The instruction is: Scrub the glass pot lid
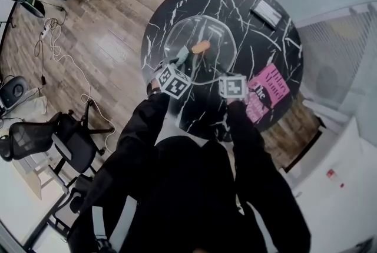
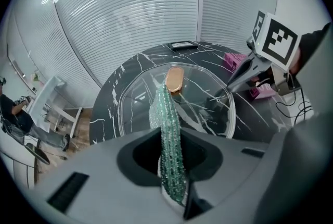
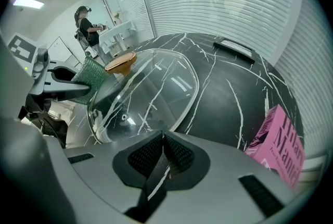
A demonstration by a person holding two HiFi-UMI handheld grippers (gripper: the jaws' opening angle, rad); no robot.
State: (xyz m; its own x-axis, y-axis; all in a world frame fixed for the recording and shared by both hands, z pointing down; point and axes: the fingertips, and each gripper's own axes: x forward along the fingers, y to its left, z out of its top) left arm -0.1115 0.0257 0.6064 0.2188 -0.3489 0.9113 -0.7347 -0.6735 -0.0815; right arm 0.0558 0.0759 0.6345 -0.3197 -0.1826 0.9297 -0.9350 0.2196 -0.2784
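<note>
Head view: a glass pot lid [image 1: 221, 28] lies flat on a round black marble table [image 1: 277, 52], its tan knob [image 1: 201, 46] at the centre. The left gripper [image 1: 178, 62] reaches in just short of the knob. The right gripper [image 1: 228, 78] sits at the lid's near rim.

Left gripper view: the jaws clamp a green scrubbing cloth [image 2: 167, 113]. Its free end points straight ahead and reaches the knob's base.

Right gripper view: the jaws are pressed together, apparently pinching the lid's near rim. The dome stretches ahead and left.

The person wears black long sleeves [image 1: 139, 128], with black-and-white square-marker cubes [image 1: 174, 81].
</note>
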